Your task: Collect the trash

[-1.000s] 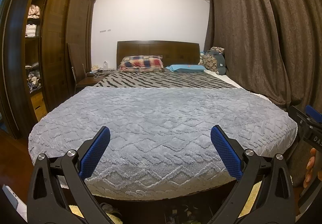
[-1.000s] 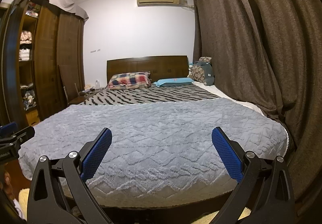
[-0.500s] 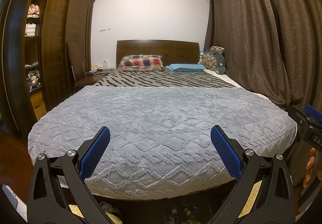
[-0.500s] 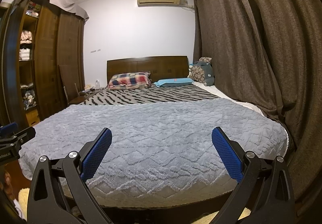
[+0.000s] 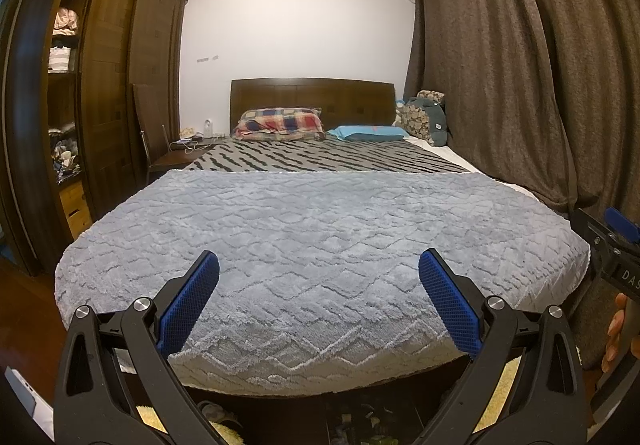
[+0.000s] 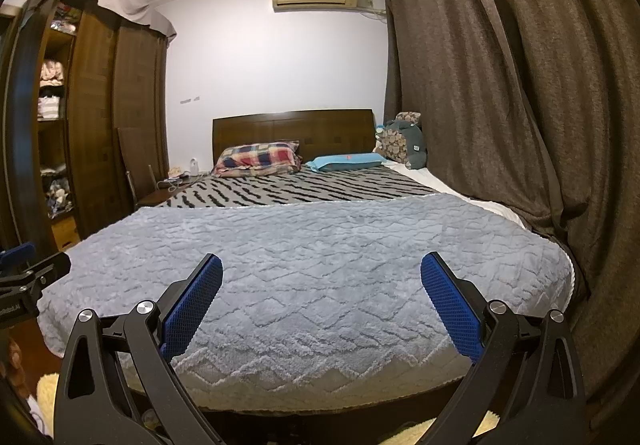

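Note:
No trash is plainly visible on the bed. Small dark clutter (image 5: 360,425) lies on the floor under the bed's foot; I cannot tell what it is. My left gripper (image 5: 319,265) is open and empty, held at the foot of the bed (image 5: 320,245) above its grey blanket. My right gripper (image 6: 321,265) is open and empty too, beside it to the right; its body shows at the right edge of the left wrist view (image 5: 616,245). The left gripper's body shows at the left edge of the right wrist view (image 6: 24,281).
A dark wooden wardrobe (image 5: 100,85) with open shelves stands left. Brown curtains (image 5: 520,65) hang along the right. Pillows (image 5: 280,123) and a plush (image 5: 430,117) lie by the headboard. A chair and nightstand (image 5: 176,153) stand at the left. A yellow fluffy rug (image 6: 48,385) lies on the floor.
Both views have tilted very slightly; the bed sits marginally lower in the left wrist view. Both grippers stay open and empty.

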Demonstrator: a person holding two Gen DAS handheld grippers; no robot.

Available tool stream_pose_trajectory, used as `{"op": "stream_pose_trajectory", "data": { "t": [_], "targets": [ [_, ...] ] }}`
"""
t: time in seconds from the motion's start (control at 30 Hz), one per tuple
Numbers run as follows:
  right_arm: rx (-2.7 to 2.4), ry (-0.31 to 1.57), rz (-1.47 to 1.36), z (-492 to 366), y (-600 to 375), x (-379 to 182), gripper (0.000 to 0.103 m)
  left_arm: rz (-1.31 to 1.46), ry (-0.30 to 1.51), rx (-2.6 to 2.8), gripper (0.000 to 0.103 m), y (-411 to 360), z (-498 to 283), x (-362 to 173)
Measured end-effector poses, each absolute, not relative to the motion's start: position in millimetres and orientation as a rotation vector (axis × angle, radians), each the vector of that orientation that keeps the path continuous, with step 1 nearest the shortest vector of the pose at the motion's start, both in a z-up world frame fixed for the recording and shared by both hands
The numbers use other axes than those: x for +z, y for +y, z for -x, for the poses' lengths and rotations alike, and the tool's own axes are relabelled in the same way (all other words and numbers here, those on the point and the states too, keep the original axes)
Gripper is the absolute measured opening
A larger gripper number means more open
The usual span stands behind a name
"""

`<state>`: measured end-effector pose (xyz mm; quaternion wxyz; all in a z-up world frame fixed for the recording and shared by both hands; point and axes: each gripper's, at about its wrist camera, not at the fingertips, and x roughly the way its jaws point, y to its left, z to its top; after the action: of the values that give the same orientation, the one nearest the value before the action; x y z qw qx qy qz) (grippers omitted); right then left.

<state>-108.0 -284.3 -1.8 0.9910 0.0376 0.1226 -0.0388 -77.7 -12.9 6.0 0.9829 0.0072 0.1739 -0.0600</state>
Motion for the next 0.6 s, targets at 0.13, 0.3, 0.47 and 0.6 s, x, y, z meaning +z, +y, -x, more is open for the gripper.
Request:
{"op": "stream_pose_trajectory", "data": {
  "t": [0.13, 0.3, 0.47, 0.6],
  "targets": [
    [-0.079, 0.245, -0.076, 108.5, -284.1, -2.0, 0.1, -0.015, 0.348, -0.121, 0.095, -12.5, 77.5, 5.8],
    [-0.079, 0.246, -0.076, 108.7, -284.1, -2.0, 0.1, -0.015, 0.355, -0.124, 0.095, -12.7, 76.8, 5.4],
    [-0.078, 0.261, -0.069, 106.1, -282.7, -4.2, 0.1, -0.03, 0.358, -0.118, 0.095, -15.2, 75.2, 4.1],
    [-0.074, 0.261, -0.068, 106.7, -282.6, -3.9, 0.1, -0.028, 0.344, -0.113, 0.095, -16.4, 76.0, 3.8]
  ]
}}
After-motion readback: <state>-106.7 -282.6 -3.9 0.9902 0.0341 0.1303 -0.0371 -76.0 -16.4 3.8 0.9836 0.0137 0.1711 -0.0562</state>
